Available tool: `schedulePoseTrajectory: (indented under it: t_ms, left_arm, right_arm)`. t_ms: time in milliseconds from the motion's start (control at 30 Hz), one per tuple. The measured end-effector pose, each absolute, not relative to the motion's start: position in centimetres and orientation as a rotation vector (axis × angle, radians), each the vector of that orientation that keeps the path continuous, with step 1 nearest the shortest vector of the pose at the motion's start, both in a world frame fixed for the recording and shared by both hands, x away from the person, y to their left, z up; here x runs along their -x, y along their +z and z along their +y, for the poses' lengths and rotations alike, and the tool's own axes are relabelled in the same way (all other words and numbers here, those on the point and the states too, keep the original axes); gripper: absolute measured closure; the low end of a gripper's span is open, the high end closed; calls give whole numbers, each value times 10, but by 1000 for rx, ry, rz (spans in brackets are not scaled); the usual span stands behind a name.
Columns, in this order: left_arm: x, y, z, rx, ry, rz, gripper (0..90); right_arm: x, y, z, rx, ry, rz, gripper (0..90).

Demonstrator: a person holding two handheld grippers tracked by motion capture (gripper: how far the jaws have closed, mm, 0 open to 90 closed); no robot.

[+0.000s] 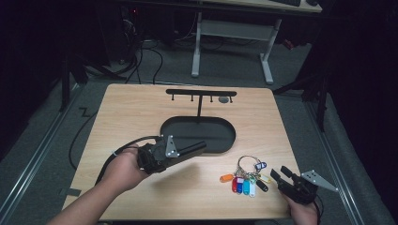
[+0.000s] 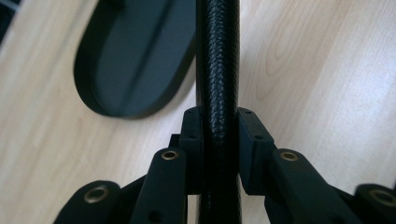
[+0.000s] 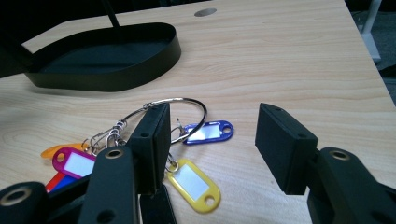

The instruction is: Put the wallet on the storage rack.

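Left gripper [image 1: 199,149] first: its jaws are closed tight on a black textured bar [image 2: 217,70], which runs straight out ahead between the pads, pinched near its near end. Just beyond and to the left of those fingers lies the black oval tray [image 2: 130,56] that forms the base of the hook stand [image 1: 201,93]; what the bar is for I cannot tell. Keeping that grip square and the bar level seems wise, since a long piece held at one end will want to twist.

Right gripper [image 1: 279,172] stands with its jaws wide apart and nothing between them. The bunch of key tags [image 1: 245,180] on its wire ring [image 3: 180,116] lies just ahead of the left finger [image 3: 152,140], partly hidden behind it. Judging from this, the ring is the best thing to pinch, so the gripper should shift toward the bunch until the wire sits between both pads before closing.
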State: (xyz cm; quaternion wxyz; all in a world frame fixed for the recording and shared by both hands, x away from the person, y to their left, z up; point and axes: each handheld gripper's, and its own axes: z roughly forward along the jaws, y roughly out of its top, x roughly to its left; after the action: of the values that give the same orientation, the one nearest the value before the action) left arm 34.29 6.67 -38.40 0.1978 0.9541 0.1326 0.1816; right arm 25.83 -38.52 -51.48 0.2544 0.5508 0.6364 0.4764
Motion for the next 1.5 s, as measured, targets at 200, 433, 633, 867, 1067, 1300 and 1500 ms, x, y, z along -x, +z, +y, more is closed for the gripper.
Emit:
schedulePoseTrajectory:
  t_ms: [200,433,633,867,1067,1300,1500]
  left_arm:
    - [-347,-383,51,-2638,607,274,749]
    - [-357,-388,35,-2608,718,213,749]
    - [-367,-399,22,-2593,825,144,748]
    - [-383,-407,4,-2578,942,58,749]
    - [-401,-413,-5,-2590,983,28,749]
    - [-419,-421,-10,-2571,1061,-20,750]
    - [-431,-429,-15,-2585,1072,-36,750]
  right_arm:
    - [-251,-516,-392,-1521,1289,1710,462]
    - [-245,-514,-396,-1515,1279,1698,464]
    - [-245,-514,-395,-1513,1277,1698,465]
    - [-246,-515,-394,-1510,1277,1710,466]
    - [-246,-516,-395,-1517,1285,1708,466]
    - [-246,-515,-396,-1516,1295,1705,467]
    - [-247,-516,-395,-1514,1298,1709,468]
